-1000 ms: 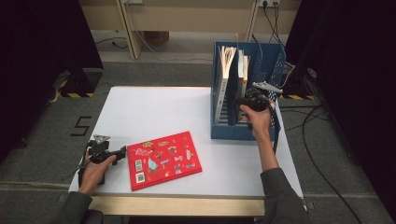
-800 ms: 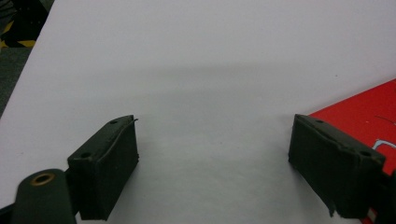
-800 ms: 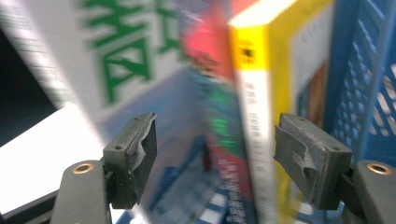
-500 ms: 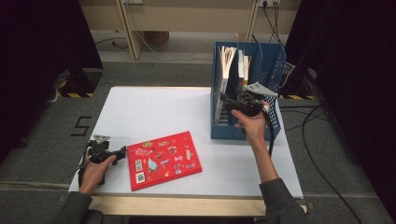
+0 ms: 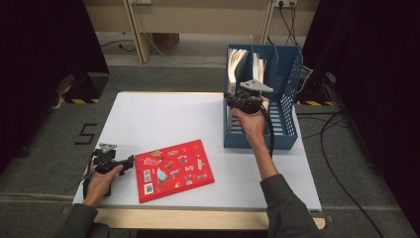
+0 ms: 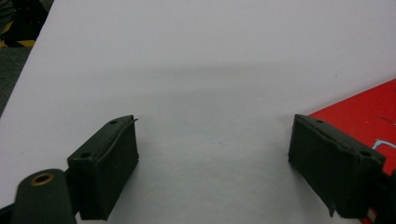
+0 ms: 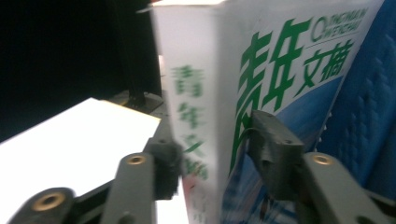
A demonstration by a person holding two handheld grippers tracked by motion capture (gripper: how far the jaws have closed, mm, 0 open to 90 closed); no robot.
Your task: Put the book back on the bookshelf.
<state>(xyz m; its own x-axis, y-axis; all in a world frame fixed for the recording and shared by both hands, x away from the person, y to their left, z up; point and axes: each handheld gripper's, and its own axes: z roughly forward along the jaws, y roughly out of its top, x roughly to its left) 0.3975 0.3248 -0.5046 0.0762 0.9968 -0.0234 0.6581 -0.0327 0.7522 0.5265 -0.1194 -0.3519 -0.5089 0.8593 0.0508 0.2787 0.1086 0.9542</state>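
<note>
- Green Chinese characters on magazine (image 7: 261, 93) cover and spine, Latin line "QINGNIAN WENZHAI" at top right of cover.
- Magazine upright in blue file rack (image 5: 287, 124) at table's (image 5: 163, 119) right.
- Right gripper (image 7: 215, 154) clamped across magazine spine, jaws just been closing, pads on both faces; right hand (image 5: 250, 119) raised at rack front, forearm stretched forward.
- Red sticker-covered book (image 5: 173, 169) flat near front edge; sticker text too small to read.
- Left gripper (image 6: 212, 158) jaws wide apart, nothing between, resting low just left of red book.

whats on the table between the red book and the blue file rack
Nothing: in the high view, the white table is bare between the red book and the blue file rack.
</note>
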